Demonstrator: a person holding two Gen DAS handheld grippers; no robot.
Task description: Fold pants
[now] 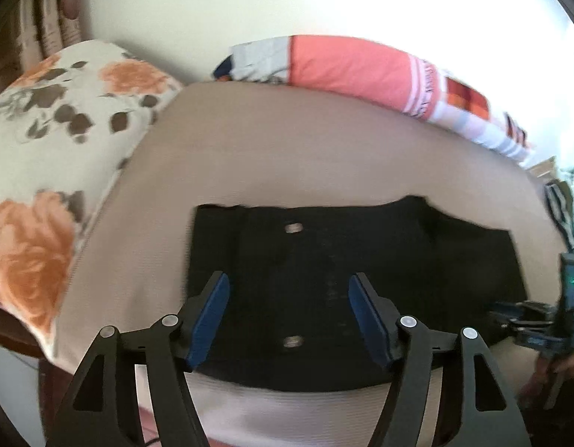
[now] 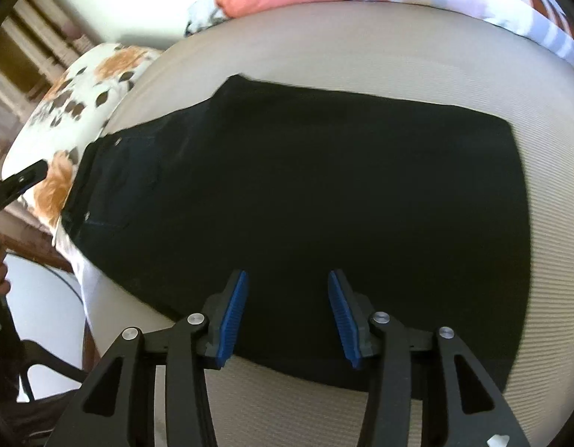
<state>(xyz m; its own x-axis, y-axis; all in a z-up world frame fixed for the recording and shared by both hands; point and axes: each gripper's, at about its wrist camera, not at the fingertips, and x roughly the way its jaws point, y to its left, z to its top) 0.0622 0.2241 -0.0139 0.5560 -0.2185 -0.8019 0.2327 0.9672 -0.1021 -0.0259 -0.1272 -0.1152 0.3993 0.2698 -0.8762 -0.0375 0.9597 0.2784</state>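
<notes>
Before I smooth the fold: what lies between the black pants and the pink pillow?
Only bare beige ribbed bedcover separates the black folded pants from the pink pillow, shown in both wrist views.

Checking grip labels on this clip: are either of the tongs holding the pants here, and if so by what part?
Nothing is held. The left tongs and right tongs both stand open above the folded black pants, with no fabric pinched between the pads.

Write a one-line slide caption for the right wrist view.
Open right gripper over folded black pants on a beige bed, floral pillow at the left.
</notes>
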